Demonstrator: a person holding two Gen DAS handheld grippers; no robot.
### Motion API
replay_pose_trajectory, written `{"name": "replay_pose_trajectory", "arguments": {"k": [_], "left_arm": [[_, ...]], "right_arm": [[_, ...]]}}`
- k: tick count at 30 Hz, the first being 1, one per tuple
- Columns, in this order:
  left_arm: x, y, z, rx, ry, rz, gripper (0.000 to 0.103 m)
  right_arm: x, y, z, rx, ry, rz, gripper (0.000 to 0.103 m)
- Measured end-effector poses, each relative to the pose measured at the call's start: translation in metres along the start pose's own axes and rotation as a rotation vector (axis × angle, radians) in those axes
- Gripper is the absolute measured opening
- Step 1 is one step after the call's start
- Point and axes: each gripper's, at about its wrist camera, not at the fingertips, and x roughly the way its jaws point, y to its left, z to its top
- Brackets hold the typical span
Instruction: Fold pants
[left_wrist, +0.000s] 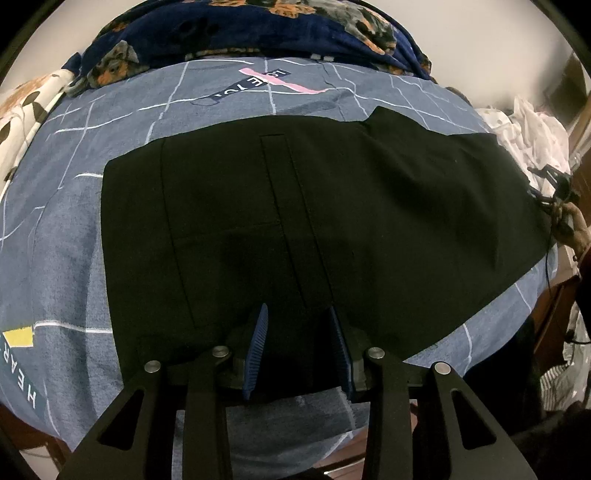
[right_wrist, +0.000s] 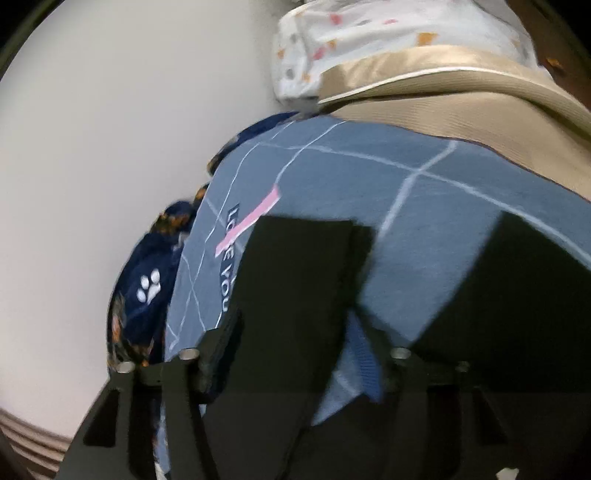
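**Left wrist view: black pants spread on the blue bedsheet, both claws at their edge**

Left wrist view shows the black pants (left_wrist: 314, 206) lying flat across the grid-patterned blue bedsheet (left_wrist: 62, 236), filling the middle of the frame from 9 o'clock to 3 o'clock; a stitched pocket outline runs down their centre; the left gripper (left_wrist: 301, 347) sits at 6 o'clock with its blue ribbed fingers (left_wrist: 258, 347) parted, a clear gap between them, straddling the near edge of the pants; whether the cloth is actually pinched between them cannot be told. At 12 o'clock a navy dog-print blanket (left_wrist: 236, 33) is bunched along the head of the bed; at 9 to 10 o'clock lies a white spotted fabric (left_wrist: 26, 110); at 3 o'clock white crumpled cloth (left_wrist: 532, 129) sits just beside the pants' far end.

In the right wrist view, which is blurred, the pants (right_wrist: 295, 288) appear as dark panels at 6 o'clock and at 4 o'clock, with bedsheet (right_wrist: 369, 177) showing between them; the right gripper (right_wrist: 295, 354) is low in the frame; one blue finger (right_wrist: 365, 354) is visible on the right side, the other is hidden by black cloth; the jaws stand apart, with pants fabric lying in the gap. A beige quilted cover (right_wrist: 461, 110) lies at 1 o'clock, a white patterned pillow (right_wrist: 369, 40) at 12 o'clock, and the navy blanket (right_wrist: 147, 288) at 8 o'clock against the pale wall (right_wrist: 110, 129).
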Motion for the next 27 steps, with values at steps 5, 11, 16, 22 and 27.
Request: {"name": "replay_pose_trajectory", "arguments": {"k": [5,11,16,22,27], "left_arm": [[0.0,0.0,0.001,-0.003,0.0,-0.001,0.036],[0.001,-0.002,0.0,-0.006,-0.007,-0.001,0.037],[0.001,-0.002,0.001,-0.005,-0.01,-0.002,0.037],[0.001,-0.002,0.002,-0.008,0.002,-0.001,0.037],[0.0,-0.003,0.002,0.001,0.01,-0.004,0.037]], "right_arm": [[0.0,-0.008,0.008,0.042,-0.003,0.027,0.04],[0.022,0.013,0.0,-0.011,0.121,0.082,0.048],[0.032,0.026,-0.007,-0.081,0.116,-0.014,0.004],[0.001,0.023,-0.015,-0.08,0.016,0.026,0.004],[-0.056,-0.011,-0.022,-0.036,-0.043,0.048,0.004]]}}
